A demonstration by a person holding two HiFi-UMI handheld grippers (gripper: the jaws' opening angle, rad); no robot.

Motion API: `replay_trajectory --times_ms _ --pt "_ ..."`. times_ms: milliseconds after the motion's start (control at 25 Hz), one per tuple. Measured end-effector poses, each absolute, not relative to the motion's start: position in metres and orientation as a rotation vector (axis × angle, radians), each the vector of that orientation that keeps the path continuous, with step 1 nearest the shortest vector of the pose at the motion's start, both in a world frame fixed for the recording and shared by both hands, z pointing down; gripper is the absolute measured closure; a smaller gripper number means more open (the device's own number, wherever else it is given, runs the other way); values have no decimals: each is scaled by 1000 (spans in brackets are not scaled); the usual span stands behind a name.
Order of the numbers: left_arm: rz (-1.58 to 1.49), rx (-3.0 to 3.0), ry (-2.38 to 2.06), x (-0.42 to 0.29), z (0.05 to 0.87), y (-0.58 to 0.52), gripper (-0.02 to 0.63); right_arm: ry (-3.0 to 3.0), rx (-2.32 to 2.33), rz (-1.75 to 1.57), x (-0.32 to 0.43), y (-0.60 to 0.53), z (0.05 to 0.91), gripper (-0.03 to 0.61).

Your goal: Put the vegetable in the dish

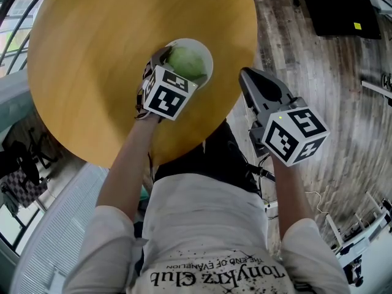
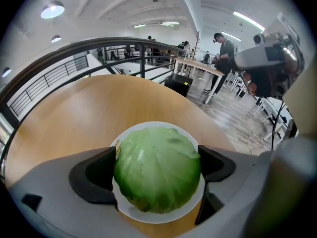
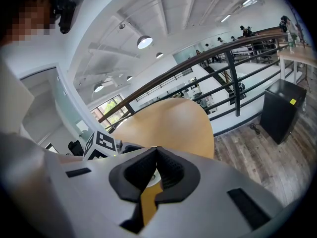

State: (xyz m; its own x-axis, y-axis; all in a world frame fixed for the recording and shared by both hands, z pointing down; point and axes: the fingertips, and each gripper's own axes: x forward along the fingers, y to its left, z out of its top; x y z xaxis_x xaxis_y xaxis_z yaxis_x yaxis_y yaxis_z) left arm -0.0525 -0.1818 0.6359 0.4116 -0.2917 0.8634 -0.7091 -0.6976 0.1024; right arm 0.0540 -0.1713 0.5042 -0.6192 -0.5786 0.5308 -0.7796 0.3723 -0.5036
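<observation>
Short of the white dish (image 1: 207, 52) and to its right, off the round table's (image 1: 92, 54) edge, the right tongs (image 3: 156, 170) are pressed together. Directly over the dish, the left tongs (image 2: 157, 167) pinch the green cabbage (image 2: 158, 152) from both sides; whether it rests on the dish I cannot tell. Beyond the dish the wooden tabletop stretches on.

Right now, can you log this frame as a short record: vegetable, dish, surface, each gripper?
vegetable: round green cabbage, over the white round dish; can't tell whether it is resting in it
surface: round wooden table
left gripper: fingers closed on two sides of the vegetable
right gripper: fingers together, empty, beside the table's edge above the plank floor
</observation>
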Motion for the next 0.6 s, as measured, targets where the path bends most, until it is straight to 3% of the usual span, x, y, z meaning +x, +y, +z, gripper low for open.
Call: replay_trajectory --times_ms 600 --pt "1239 2249 -953 -66 578 -175 118 -2428 1205 1013 52 -169 468 557"
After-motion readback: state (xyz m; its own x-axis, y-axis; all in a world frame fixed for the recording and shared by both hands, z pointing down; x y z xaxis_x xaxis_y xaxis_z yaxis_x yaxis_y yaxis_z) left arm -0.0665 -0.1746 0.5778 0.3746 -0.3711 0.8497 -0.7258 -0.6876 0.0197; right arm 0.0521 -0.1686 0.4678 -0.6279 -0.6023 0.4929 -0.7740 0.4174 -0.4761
